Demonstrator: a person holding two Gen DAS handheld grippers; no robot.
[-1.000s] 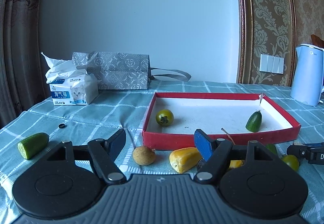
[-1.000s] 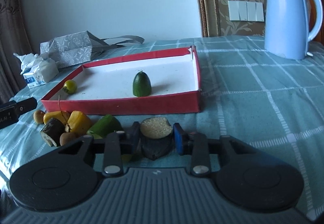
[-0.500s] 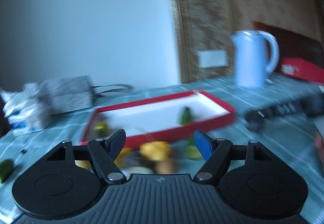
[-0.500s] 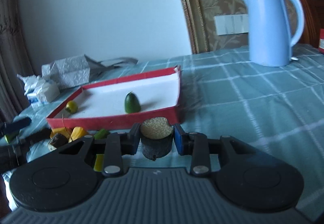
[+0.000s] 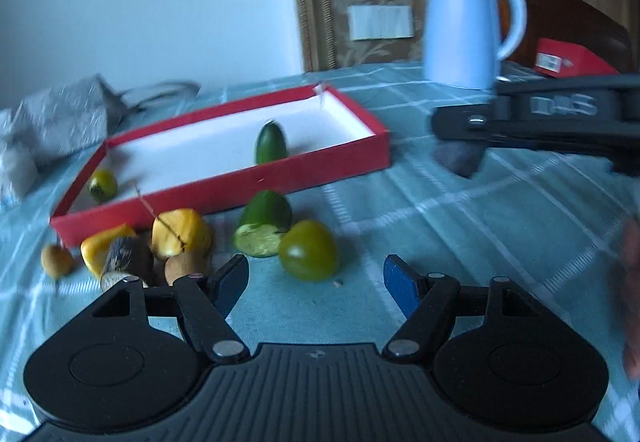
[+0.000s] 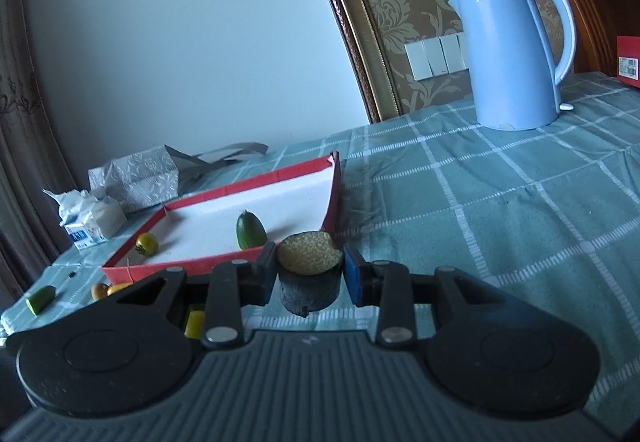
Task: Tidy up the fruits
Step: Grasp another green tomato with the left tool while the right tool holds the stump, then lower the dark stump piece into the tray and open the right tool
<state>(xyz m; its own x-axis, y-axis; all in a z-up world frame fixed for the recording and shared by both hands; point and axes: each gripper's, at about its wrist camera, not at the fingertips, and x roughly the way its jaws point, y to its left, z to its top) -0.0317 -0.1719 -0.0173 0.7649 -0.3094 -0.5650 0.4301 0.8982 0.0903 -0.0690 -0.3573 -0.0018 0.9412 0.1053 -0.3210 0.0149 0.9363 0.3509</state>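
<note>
Two views. Left wrist: the left gripper [image 5: 316,280] stands wide and empty, a green tomato [image 5: 308,250] just ahead between its jaws, the red tray [image 5: 280,172] beyond. Right wrist: the right gripper [image 6: 310,268] clamps a dark fruit chunk [image 6: 310,282] upright, cut face up; the tray [image 6: 256,256] lies ahead-left, nearer this hand.

Both low wrist views toward red tray [image 5: 224,178] [image 6: 240,202]
</note>
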